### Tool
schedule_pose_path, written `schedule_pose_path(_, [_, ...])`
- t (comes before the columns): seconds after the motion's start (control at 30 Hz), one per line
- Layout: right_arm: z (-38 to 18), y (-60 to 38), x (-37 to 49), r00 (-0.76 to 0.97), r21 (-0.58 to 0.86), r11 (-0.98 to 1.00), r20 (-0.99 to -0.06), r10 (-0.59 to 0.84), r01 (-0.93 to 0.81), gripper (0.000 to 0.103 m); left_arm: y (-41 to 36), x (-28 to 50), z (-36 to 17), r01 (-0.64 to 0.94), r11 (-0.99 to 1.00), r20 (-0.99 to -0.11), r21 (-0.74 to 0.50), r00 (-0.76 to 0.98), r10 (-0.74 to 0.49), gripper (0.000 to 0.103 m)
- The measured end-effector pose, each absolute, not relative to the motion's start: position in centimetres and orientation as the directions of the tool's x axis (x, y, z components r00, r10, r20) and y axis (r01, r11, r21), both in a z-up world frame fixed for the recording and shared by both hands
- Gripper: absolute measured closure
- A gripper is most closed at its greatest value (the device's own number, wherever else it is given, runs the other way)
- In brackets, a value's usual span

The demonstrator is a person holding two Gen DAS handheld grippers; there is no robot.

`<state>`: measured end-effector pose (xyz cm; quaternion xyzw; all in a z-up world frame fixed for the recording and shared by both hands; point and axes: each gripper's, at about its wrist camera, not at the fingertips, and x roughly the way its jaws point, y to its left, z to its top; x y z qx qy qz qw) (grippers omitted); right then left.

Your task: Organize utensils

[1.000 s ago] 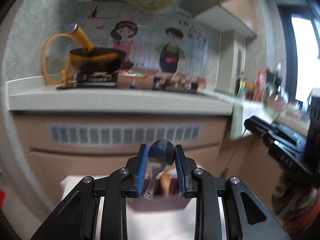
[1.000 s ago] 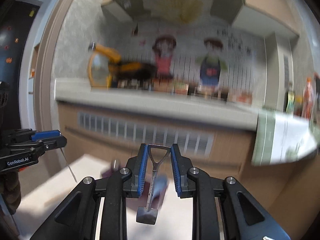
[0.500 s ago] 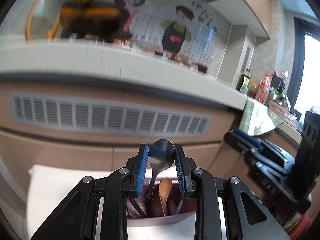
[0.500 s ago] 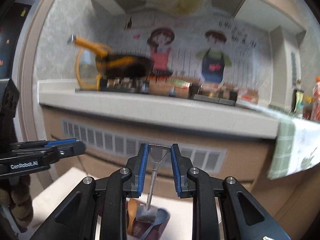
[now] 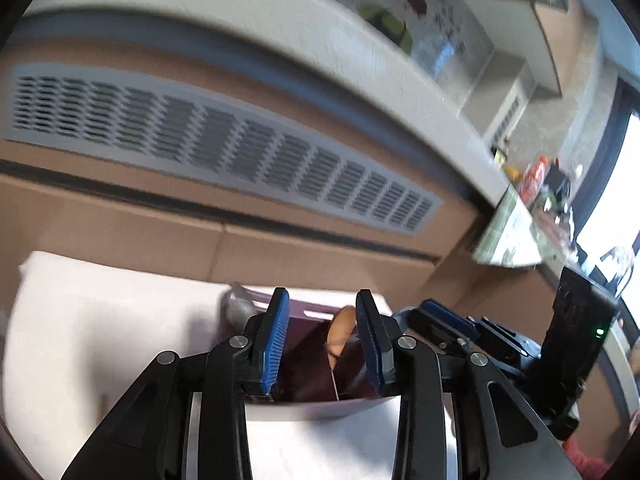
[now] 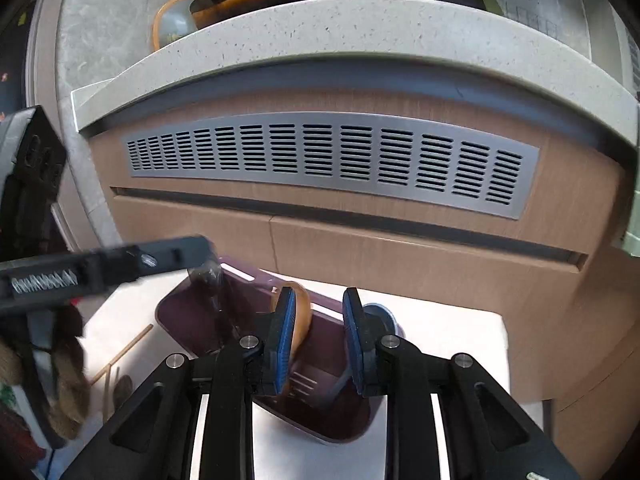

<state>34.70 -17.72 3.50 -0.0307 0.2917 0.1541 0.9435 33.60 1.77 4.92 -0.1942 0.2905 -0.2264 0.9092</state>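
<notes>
Right wrist view looks down into the dark purple plastic utensil holder (image 6: pixel 336 420), near the far edge of the white surface (image 6: pixel 448 332), with a wooden spoon (image 6: pixel 301 316) and a grey spatula (image 6: pixel 340 386) standing inside, handles down so they stay sorted. Right tool (image 6: pixel 318 340) hovers above, pads parted, gripping nothing. Left tool (image 5: pixel 322 340) is likewise apart and empty, beside a blurred metal spoon (image 5: pixel 236 308) at the holder's rim.

Motion blur smears the metal spoon (image 5: pixel 237 307) beside the holder (image 5: pixel 316 376).
</notes>
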Motion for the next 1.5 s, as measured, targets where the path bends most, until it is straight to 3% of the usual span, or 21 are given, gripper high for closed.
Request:
schedule_pose_path(0.13, [5.2,-18.4,32.5,0.82,0.037,0.954,-0.502,0.274,-0.296,0.08,5.6,29.2,6.2,0.203,0.906,-0.42,-0.372,0.833,-0.359,0.067])
schedule_pose_path(0.27, [5.9,-17.2,30.2,0.815,0.022,0.941,-0.493,0.304,-0.337,0.08,9.6,24.8,4.6,0.009,0.965,-0.489,-0.261,0.861,-0.14,0.067])
schedule_pose_path(0.43, [2.0,-11.8,27.6,0.682,0.052,0.872,-0.602,0.416,-0.486,0.08,13.1,19.5,0.0,-0.171,0.973,-0.61,-0.157,0.791,0.041,0.067])
schedule_pose_path(0.5, [-0.4,-8.8,26.6,0.599,0.077,0.832,-0.659,0.456,-0.549,0.08,14.2,17.4,-1.6,-0.197,0.968,-0.629,-0.152,0.775,0.059,0.067])
schedule_pose_path(0.63, [-4.7,-3.2,24.1,0.44,0.125,0.747,-0.74,0.509,-0.653,0.08,17.0,14.2,-4.3,-0.256,0.939,-0.665,-0.229,0.746,0.041,0.067])
schedule_pose_path(0.9, [-7.6,2.3,24.4,0.384,0.113,0.729,-0.79,0.478,-0.675,0.08,17.2,14.0,-6.3,-0.229,0.935,-0.673,-0.271,0.74,-0.014,0.067])
schedule_pose_path(0.97, [-8.0,2.7,24.7,0.404,0.09,0.738,-0.789,0.463,-0.669,0.085,16.7,14.3,-6.4,-0.204,0.941,-0.677,-0.27,0.736,-0.034,0.067])
schedule_pose_path(1.0, [-8.0,2.8,24.6,0.414,0.077,0.737,-0.787,0.458,-0.671,0.095,16.4,14.4,-6.6,-0.194,0.943,-0.68,-0.271,0.732,-0.045,0.067])
schedule_pose_path(1.03, [-8.1,2.9,24.7,0.418,0.058,0.736,-0.792,0.446,-0.674,0.098,16.1,14.6,-6.6,-0.183,0.944,-0.684,-0.274,0.727,-0.057,0.067])
schedule_pose_path(1.27, [-6.4,-1.1,25.4,0.472,0.033,0.772,-0.774,0.422,-0.635,0.098,12.3,16.2,-7.6,-0.065,0.941,-0.709,-0.333,0.675,-0.204,0.067])
schedule_pose_path(1.5, [-5.8,-11.8,24.9,0.565,0.003,0.89,-0.772,0.292,-0.456,0.098,8.4,19.2,-9.1,-0.008,0.949,-0.749,-0.315,0.615,-0.244,0.067])
